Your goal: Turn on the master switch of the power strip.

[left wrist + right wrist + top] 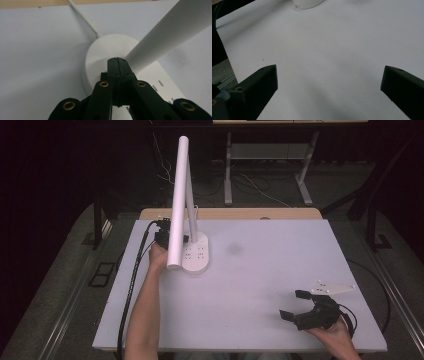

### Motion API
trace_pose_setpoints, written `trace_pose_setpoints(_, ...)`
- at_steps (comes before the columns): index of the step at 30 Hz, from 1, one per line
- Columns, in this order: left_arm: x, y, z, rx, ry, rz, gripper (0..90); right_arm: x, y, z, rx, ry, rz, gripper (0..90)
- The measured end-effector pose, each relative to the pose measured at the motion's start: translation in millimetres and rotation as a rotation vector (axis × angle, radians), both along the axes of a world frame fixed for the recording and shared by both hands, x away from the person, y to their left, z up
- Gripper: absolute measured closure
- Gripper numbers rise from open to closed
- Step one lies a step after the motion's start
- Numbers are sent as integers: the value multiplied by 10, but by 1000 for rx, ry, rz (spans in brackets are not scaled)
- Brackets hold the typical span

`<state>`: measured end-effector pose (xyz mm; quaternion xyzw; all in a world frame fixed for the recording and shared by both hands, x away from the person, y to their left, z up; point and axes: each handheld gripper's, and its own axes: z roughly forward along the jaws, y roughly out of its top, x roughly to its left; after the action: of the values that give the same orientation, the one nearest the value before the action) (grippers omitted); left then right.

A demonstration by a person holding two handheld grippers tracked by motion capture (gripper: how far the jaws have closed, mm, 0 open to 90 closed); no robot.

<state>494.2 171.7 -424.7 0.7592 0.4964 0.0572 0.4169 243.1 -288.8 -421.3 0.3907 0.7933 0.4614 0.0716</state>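
White worktop [260,285], wood edge showing at far side. White lamp [196,254] stands at far left of worktop: oval base with small slot marks, thin stem rising from it, long tube head [177,200] folded down so its free end hangs low over worktop just left of base. White cord [83,20] runs from back of base toward far edge.

Left gripper [162,236] sits just behind and left of base, partly hidden by tube head, black cable trailing back along left side of worktop. In left gripper view its fingers [112,72] are pressed fully together, nothing between them, tips right at base beside foot of stem; contact with base can't be told.

Right gripper [292,305] at near right of worktop, well apart from lamp, grey three-cornered plate on top. Its fingers [257,87] spread wide, holding nothing, bare worktop between them. Base edge visible at top of right gripper view.
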Motion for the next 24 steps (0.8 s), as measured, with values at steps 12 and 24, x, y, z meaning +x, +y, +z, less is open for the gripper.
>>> trace_pose_setpoints(12, 16, 26, -51, -65, 37, 31, 900, -25, 0, 13, -1, -7, 6, 3)
trace_pose_setpoints(24, 21, 67, -85, -122, 80, 61, 900, -41, -5, 20, 0, -6, 11, 4)
